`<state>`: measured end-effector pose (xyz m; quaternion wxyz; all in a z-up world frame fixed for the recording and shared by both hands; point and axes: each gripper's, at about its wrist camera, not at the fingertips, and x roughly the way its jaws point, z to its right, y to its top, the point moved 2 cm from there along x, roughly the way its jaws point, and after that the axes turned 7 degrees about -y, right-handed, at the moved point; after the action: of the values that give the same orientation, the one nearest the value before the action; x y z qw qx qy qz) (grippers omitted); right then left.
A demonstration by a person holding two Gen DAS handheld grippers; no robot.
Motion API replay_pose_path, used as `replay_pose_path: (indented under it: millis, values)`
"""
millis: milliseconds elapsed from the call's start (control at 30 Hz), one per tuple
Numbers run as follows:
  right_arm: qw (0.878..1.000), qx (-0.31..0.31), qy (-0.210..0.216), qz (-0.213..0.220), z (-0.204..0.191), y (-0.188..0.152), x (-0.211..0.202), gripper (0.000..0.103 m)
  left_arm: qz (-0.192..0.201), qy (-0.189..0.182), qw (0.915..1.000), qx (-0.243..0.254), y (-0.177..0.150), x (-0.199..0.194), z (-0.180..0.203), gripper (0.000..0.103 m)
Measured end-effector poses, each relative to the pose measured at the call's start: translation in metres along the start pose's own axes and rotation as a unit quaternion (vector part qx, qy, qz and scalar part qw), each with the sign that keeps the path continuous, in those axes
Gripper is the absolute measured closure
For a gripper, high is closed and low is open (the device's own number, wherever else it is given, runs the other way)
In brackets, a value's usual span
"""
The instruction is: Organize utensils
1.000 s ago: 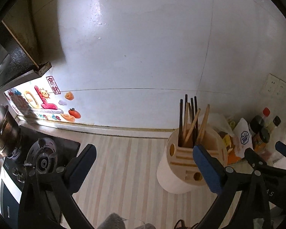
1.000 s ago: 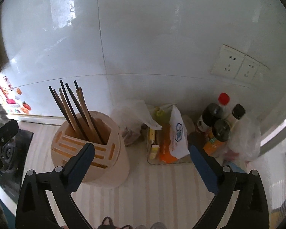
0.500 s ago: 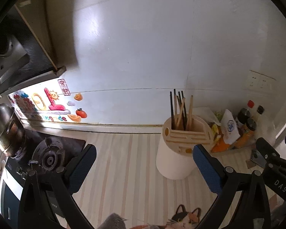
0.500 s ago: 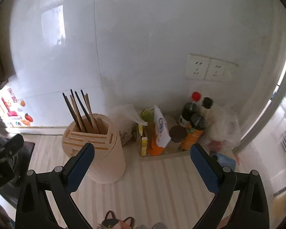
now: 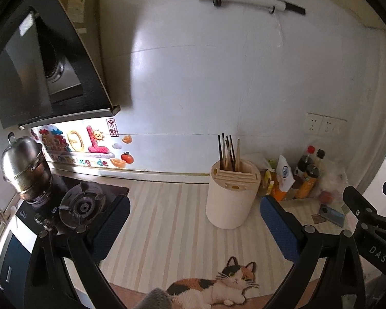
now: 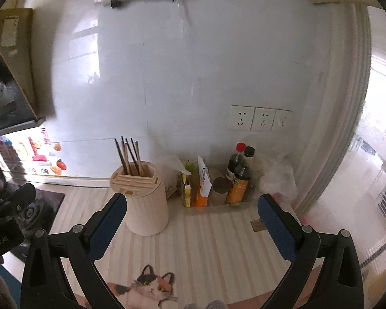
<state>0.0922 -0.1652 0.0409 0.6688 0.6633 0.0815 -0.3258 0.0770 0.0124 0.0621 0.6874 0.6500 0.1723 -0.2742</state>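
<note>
A cream utensil holder (image 5: 230, 195) stands on the striped counter, with several dark and wooden chopsticks (image 5: 229, 152) upright in its back slot. It also shows in the right wrist view (image 6: 144, 200) with the chopsticks (image 6: 130, 155). My left gripper (image 5: 194, 228) is open and empty, well in front of the holder. My right gripper (image 6: 191, 228) is open and empty, in front and to the right of the holder.
A tray of sauce bottles and packets (image 6: 218, 185) stands right of the holder. A gas stove (image 5: 79, 206) and steel pot (image 5: 25, 164) are at the left. A cat-print mat (image 5: 218, 285) lies at the front edge. Wall sockets (image 6: 260, 118) sit above the tray.
Both grippers have pulled back and up from the holder, which now looks smaller and farther. The cat mat has come into view at the bottom. Both jaws stay open.
</note>
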Motion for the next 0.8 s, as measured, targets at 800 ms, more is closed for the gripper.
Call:
replay_pose_path:
  millis: [800]
  values:
    - [1.000,0.004,0.013,0.023,0.017,-0.019,-0.088,0.000,0.014,0.009,0.9998,0.008,-0.029,-0.060,-0.002,0.000]
